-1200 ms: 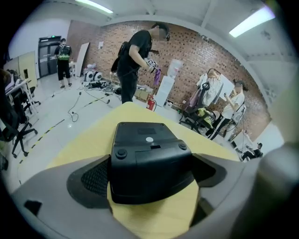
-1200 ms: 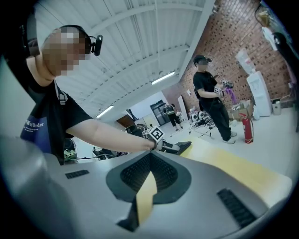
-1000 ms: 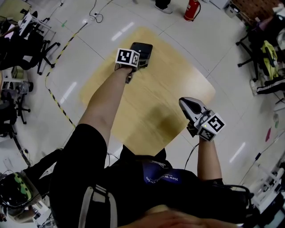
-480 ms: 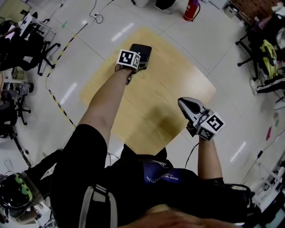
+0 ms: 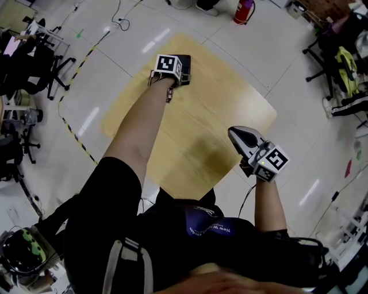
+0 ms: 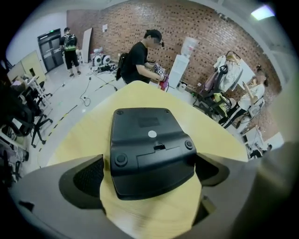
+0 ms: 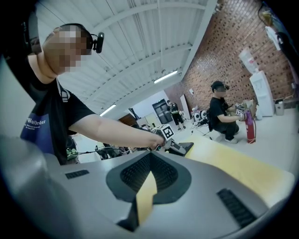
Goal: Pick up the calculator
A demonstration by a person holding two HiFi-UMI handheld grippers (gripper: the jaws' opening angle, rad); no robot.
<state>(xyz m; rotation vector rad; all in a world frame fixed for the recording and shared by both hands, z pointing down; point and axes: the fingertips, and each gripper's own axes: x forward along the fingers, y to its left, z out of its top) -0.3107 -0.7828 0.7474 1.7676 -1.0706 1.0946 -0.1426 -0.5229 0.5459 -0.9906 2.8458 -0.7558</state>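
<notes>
A black calculator (image 5: 187, 61) lies face down on the round wooden table (image 5: 195, 126), at its far edge. In the left gripper view its underside (image 6: 147, 144) with rubber feet shows between the jaws. My left gripper (image 5: 179, 73) points steeply down over the calculator's near end. Its jaws (image 6: 149, 170) are opening and straddle the calculator, and the pads do not visibly press on it. My right gripper (image 5: 236, 133) hovers at the table's right edge, shut and empty (image 7: 148, 158). From there it sees the left gripper (image 7: 170, 140) and the calculator (image 7: 186, 148).
A red fire extinguisher (image 5: 241, 10) stands on the floor beyond the table. Office chairs (image 5: 34, 57) crowd the left side, more chairs (image 5: 339, 63) the right. Black-and-yellow tape (image 5: 75, 123) runs along the floor left of the table. People (image 6: 140, 60) stand by the brick wall.
My left gripper has tipped further down over the calculator and hides more of it in the head view. The right gripper has stayed where it was.
</notes>
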